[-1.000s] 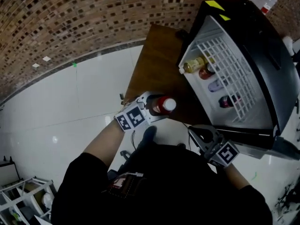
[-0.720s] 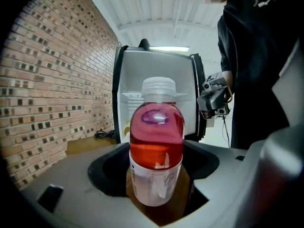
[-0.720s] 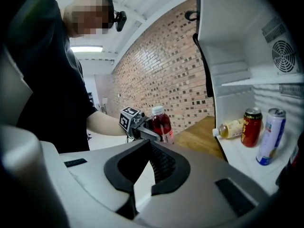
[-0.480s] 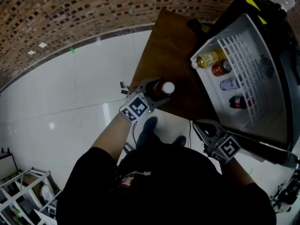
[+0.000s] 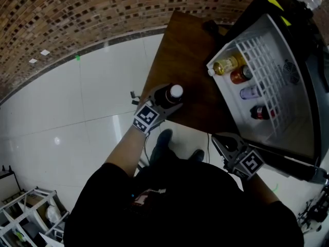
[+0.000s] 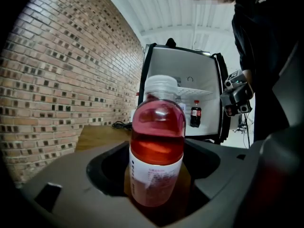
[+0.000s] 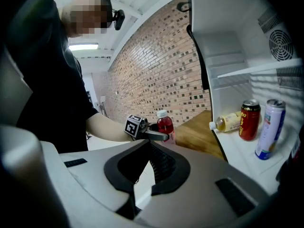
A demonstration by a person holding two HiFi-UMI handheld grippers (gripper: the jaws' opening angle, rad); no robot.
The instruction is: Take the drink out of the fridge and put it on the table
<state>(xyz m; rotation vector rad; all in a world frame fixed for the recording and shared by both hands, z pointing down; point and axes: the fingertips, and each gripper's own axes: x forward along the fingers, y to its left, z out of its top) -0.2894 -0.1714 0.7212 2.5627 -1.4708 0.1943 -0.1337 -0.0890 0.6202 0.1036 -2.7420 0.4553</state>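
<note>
The drink is a red bottle (image 6: 156, 146) with a white cap and a white label. It stands upright between the jaws of my left gripper (image 6: 156, 175), which is shut on its lower body. In the head view this bottle (image 5: 172, 93) and the left gripper (image 5: 163, 101) are over the near edge of the brown wooden table (image 5: 185, 55). Whether its base touches the wood I cannot tell. My right gripper (image 7: 150, 142) is shut and holds nothing. It hangs in front of the open fridge (image 5: 277, 60), near the right gripper (image 5: 222, 142) side of its door.
On the white fridge shelf (image 5: 267, 45) lie or stand a yellow bottle (image 5: 226, 65), a red can (image 5: 240, 74), a pale can (image 5: 250, 92) and a dark cola bottle (image 5: 262, 112). A brick wall (image 5: 77, 14) runs behind the table. A cable (image 6: 121, 125) lies at the table's far end.
The left gripper has carried the red bottle away from the fridge, up and left, to the table's near edge. The right gripper has stayed put, shut.
</note>
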